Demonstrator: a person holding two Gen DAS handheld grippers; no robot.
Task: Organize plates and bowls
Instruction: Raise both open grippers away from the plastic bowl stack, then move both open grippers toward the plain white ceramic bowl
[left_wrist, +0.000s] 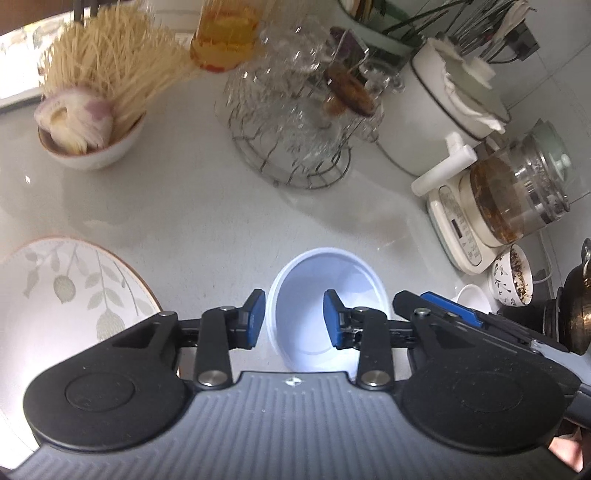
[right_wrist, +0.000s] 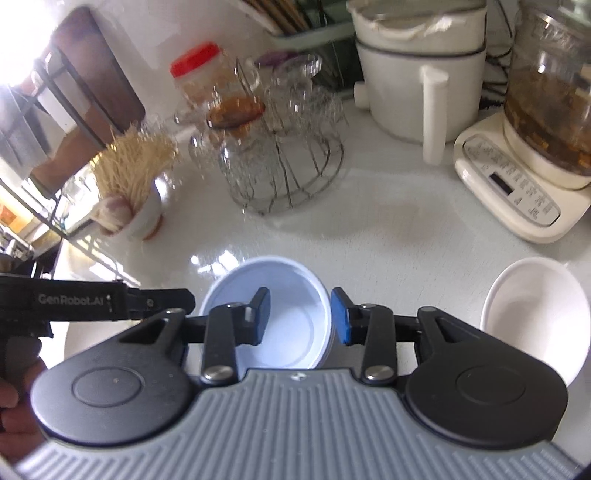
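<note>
A pale blue-white plastic bowl (left_wrist: 325, 295) sits on the white counter, and it also shows in the right wrist view (right_wrist: 288, 295). My left gripper (left_wrist: 294, 318) is open, its jaws astride the bowl's left rim. My right gripper (right_wrist: 300, 315) is open, its jaws astride the bowl's right rim. The left gripper's body (right_wrist: 92, 302) shows at the left of the right wrist view. A leaf-patterned plate (left_wrist: 74, 288) lies to the left. A white bowl (right_wrist: 535, 314) sits to the right.
A wire rack of glass cups (left_wrist: 299, 122) stands behind. A bowl with garlic and noodles (left_wrist: 92, 125) is at back left. A white pot (left_wrist: 436, 110), a glass kettle on its base (left_wrist: 509, 206), a patterned cup (left_wrist: 513, 277) and a dark pot (left_wrist: 576, 310) line the right.
</note>
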